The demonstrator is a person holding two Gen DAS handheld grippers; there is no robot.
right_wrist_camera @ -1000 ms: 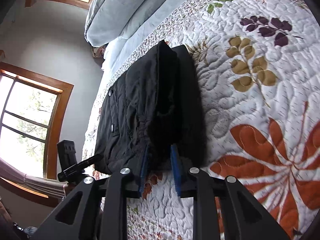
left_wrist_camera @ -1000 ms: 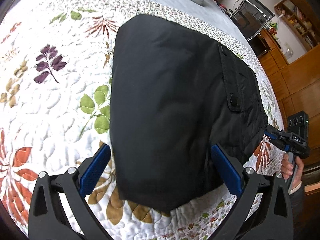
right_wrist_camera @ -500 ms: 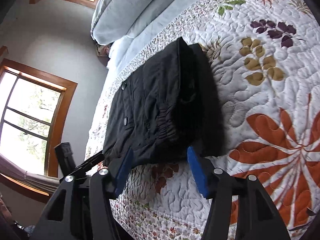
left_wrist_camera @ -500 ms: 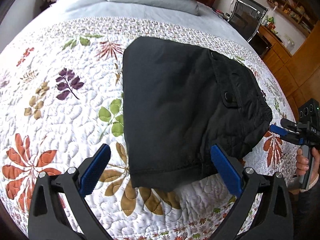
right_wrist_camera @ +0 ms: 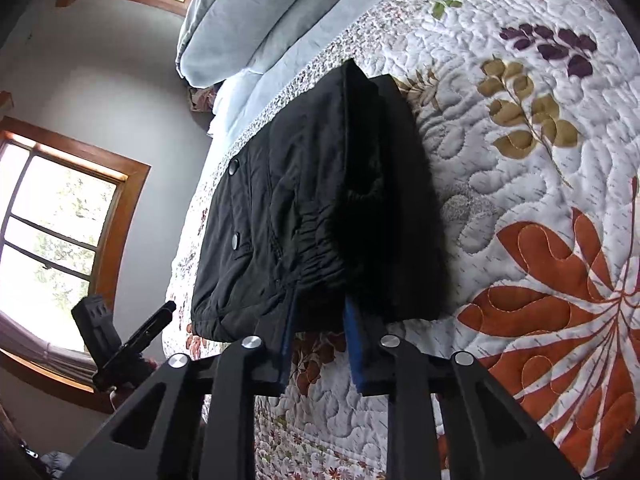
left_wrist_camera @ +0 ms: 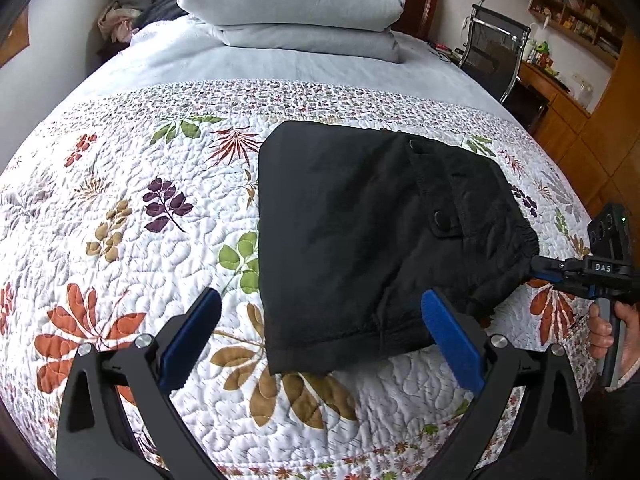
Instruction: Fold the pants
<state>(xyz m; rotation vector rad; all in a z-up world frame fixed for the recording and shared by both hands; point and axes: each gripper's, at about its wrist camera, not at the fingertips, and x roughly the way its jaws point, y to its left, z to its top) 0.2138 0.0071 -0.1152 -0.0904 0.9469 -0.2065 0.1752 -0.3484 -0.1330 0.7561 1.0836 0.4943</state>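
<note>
The right gripper [right_wrist_camera: 318, 338] has its jaws narrowed around the elastic waistband edge of the black pants [right_wrist_camera: 316, 208], the cloth running up-frame from the fingertips. The left gripper [left_wrist_camera: 320, 336] hangs spread wide and empty, low in its frame, the bundle's near hem just above it (not touching). The pants lie folded on the floral quilt [left_wrist_camera: 120, 216], long axis toward the pillows [left_wrist_camera: 292, 4]. The right is nearer.

L hand-held gripper [left_wrist_camera: 320, 334] wide apart — R hand-held gripper [right_wrist_camera: 318, 320] near-closed.
</note>
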